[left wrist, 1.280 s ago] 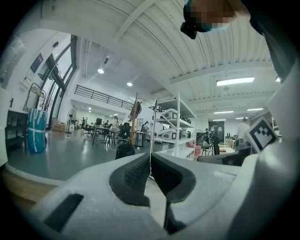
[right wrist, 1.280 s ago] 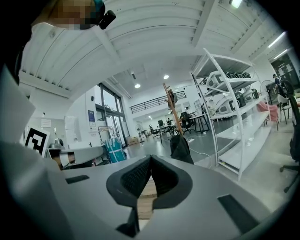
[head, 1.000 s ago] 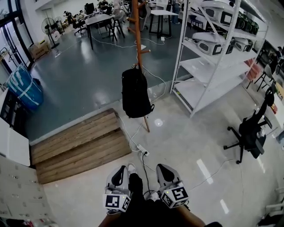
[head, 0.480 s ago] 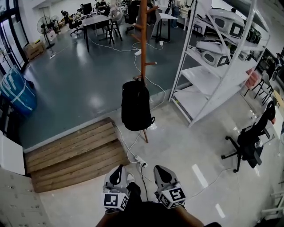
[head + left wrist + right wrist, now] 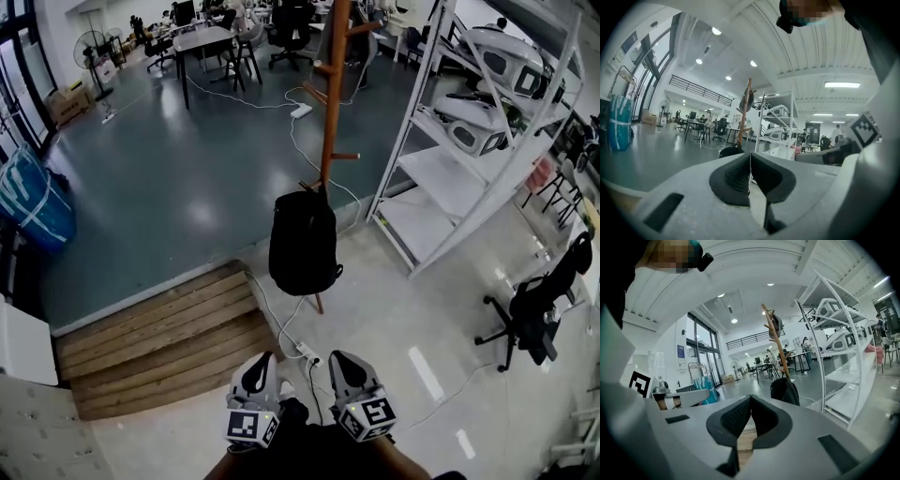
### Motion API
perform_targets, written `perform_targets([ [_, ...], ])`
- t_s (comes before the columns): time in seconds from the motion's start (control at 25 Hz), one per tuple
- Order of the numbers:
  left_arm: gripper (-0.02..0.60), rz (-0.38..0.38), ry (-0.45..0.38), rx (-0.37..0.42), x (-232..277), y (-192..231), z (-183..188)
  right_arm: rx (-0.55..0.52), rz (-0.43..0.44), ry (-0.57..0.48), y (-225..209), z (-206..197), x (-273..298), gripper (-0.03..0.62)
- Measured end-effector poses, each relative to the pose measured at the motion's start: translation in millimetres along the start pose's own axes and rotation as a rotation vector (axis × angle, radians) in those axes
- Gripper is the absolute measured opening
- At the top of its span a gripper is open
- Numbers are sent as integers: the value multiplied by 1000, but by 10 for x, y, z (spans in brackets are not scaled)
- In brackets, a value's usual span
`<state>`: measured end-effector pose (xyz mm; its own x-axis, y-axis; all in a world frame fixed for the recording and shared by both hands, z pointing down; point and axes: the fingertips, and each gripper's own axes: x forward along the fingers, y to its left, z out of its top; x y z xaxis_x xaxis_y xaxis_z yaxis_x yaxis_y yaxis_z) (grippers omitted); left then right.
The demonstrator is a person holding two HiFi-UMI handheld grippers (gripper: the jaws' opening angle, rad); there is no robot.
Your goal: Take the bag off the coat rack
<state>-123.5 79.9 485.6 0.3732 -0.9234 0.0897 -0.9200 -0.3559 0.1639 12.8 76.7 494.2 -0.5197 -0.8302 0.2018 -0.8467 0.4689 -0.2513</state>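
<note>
Bag [image 5: 303, 242] hangs off a low peg of the coat rack [image 5: 330, 103], at 12 o'clock, well apart from me. Over the last second it slid lower in head view and the rack looms taller, so I'm walking in. Left gripper [image 5: 260, 367] and right gripper [image 5: 341, 367] sit at 6 o'clock, fingers pressed together, nothing between. Approach only, I'd judge; the fingers must part before any grab.

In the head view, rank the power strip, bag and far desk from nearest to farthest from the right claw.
1. Power strip: just ahead.
2. Bag: farther ahead, hanging on the rack.
3. Desk: far back, left.
</note>
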Motion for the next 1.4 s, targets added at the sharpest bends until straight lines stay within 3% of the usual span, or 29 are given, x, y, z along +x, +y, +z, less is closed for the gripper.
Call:
perform_targets([
  [0.2,18,-39,-2,14,284,328,52,8,-23,-9,27,45,384,12],
  [0.72,18,16,-3,-33,598,808,58,18,-30,0,-31,117,847,12],
  [1.4,18,107,19,-16,1857,824,63,-9,60,48,-1107,465,1717,12],
])
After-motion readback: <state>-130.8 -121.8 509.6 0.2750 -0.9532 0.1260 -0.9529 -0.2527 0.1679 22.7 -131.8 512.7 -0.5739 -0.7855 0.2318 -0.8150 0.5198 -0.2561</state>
